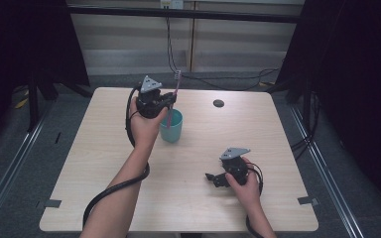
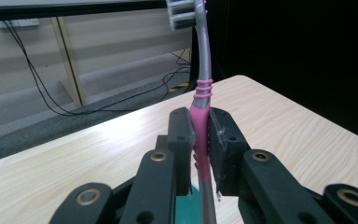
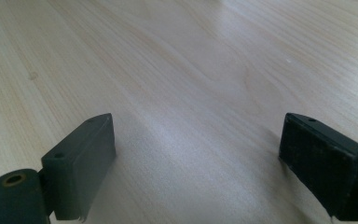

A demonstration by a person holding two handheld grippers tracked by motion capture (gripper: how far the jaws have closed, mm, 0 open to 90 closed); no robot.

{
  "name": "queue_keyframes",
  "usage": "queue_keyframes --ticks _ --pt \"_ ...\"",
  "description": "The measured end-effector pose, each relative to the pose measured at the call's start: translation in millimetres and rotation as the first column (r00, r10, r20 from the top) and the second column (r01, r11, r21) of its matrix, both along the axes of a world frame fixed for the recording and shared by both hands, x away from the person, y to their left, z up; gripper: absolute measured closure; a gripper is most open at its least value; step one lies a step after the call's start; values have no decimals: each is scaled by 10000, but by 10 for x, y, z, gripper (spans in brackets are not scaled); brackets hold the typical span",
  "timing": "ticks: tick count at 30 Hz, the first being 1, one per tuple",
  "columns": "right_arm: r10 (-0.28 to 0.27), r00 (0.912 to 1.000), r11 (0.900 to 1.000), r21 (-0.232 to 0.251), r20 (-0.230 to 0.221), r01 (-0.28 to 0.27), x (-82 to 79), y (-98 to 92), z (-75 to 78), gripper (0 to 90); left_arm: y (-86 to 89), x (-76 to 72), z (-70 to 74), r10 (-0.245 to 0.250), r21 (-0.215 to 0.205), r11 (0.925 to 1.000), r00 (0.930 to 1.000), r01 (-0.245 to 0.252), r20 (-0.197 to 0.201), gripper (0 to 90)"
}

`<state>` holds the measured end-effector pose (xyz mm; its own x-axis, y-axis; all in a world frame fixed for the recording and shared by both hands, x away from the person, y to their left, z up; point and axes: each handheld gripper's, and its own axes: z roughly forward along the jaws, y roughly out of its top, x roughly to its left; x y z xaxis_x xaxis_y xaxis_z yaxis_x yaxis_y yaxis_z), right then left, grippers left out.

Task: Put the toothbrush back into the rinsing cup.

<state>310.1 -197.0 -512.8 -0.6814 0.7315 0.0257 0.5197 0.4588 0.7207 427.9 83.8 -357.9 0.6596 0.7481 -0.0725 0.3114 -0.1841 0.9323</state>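
1. The left tool [image 2: 200,140] is clamped on a toothbrush [image 2: 201,93]; in the left gripper view both pads press the pink grip section from either side.
2. The toothbrush stands nearly upright in that grip. Its grey neck rises above the jaws to the bristle head at the top edge of the left gripper view, and its lower handle runs down between the jaws.
3. In the high view the left tool [image 1: 171,101] is held over the far left part of the bench [image 1: 104,163], with the toothbrush [image 1: 174,91] poking up and its lower end reaching into a teal cup [image 1: 171,128].
4. The cup stands upright on the bench, just beside the left hand [image 1: 144,126].
5. The right tool [image 3: 196,158] is open: its two jaws stand well apart with bare bench between them.
6. In the high view the right tool [image 1: 212,177] lies low at the near right of the bench, held by the right hand [image 1: 245,186], well apart from the cup.
7. A small dark round spot [image 1: 219,103] sits on the bench's far side, right of the cup.
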Motion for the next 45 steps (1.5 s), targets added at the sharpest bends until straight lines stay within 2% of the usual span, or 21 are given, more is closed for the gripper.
queue_keyframes --ticks 23,33,35,43,45 --pt "2 10000 10000 3 -51 -2 -2 3 1 99 -168 227 -63 80 276 9996 10000 -81 39 799" --pt "93 10000 10000 15 -29 -93 -1 3 0 99 -159 326 -137 110 506 9987 9999 -111 40 799" --pt "98 9999 10000 14 -31 -98 -1 3 0 99 -150 342 -160 173 343 9993 9998 -174 16 799" --pt "123 9999 9999 6 -12 -123 0 3 -1 99 -147 376 -273 243 488 9985 9997 -241 -31 799" --pt "131 9999 9999 2 -10 -131 -1 3 -1 99 -149 379 -309 302 419 9987 9995 -299 -85 799"
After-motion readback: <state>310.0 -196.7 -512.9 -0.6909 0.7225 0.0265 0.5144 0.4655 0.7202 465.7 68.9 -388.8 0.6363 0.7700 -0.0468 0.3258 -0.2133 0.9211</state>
